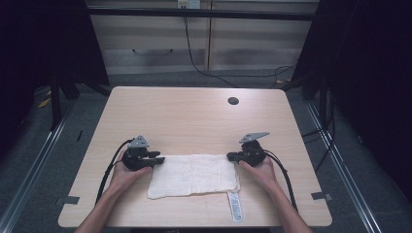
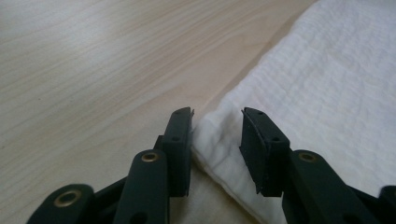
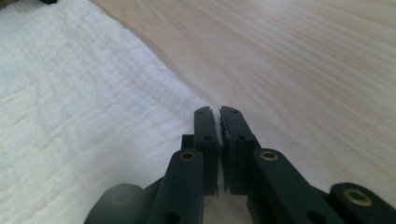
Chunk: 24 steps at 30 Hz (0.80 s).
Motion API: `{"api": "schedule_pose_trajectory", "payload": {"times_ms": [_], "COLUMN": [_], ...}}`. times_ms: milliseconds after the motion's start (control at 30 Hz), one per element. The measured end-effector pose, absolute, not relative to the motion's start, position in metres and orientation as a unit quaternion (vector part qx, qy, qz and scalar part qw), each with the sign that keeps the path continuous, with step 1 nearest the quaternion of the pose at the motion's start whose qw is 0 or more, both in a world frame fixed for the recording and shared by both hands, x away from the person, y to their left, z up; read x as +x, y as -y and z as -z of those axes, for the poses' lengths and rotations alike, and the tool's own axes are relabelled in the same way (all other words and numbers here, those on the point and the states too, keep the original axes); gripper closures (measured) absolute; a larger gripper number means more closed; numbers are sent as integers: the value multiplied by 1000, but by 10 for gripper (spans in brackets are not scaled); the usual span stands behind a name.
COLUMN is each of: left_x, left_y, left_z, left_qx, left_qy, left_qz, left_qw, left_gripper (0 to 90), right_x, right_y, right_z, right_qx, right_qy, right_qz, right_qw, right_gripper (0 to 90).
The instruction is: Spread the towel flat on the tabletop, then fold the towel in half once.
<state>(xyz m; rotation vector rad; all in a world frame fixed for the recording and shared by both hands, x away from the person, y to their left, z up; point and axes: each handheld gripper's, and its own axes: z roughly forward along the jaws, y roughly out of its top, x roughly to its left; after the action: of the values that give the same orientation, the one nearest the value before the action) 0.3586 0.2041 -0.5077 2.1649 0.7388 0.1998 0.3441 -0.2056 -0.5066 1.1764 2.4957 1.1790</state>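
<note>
We find a pale wooden table (image 1: 194, 116) with a white cloth (image 1: 193, 175) lying flat near its front edge, midway between the two hands; a long white label (image 1: 234, 206) trails from the cloth's near right corner toward the table edge.

The left gripper (image 1: 156, 158) sits at the cloth's far left corner. In the left gripper view its jaws stand apart, with the corner of the cloth (image 2: 327, 93) lying in the gap between them — not yet pinched. The right gripper (image 1: 231, 156) sits at the far right corner. In the right gripper view its jaws are drawn together to a thin slit, at the edge of the cloth (image 3: 84, 107); we judge it to be pinching that corner, though the fabric within the slit is barely visible.

We judge the step in hand to be taking both far corners for a fold or lift. To do it well, the left jaws should close squarely on the hem, not on the bare table — and both hands should rise together, level, so the cloth does not skew.
</note>
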Motion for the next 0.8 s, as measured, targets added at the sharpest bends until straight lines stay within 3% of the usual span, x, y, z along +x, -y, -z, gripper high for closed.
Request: {"api": "schedule_pose_trajectory", "payload": {"times_ms": [200,333,800], "left_x": [349,355,352], "left_y": [-200,-205,-205], "left_z": [507,508,507], "left_qx": [865,858,853], "left_qy": [-277,-294,-315], "left_qz": [-91,-69,-73], "left_qw": [407,415,410], "left_gripper": [852,860,860], "right_x": [345,346,335], "right_y": [205,203,204], "right_z": [506,503,475], "right_qx": [392,393,364], "right_qy": [-830,-829,-815], "right_qz": [-391,-390,-439], "right_qw": [70,74,106], "right_gripper": [865,866,863]}}
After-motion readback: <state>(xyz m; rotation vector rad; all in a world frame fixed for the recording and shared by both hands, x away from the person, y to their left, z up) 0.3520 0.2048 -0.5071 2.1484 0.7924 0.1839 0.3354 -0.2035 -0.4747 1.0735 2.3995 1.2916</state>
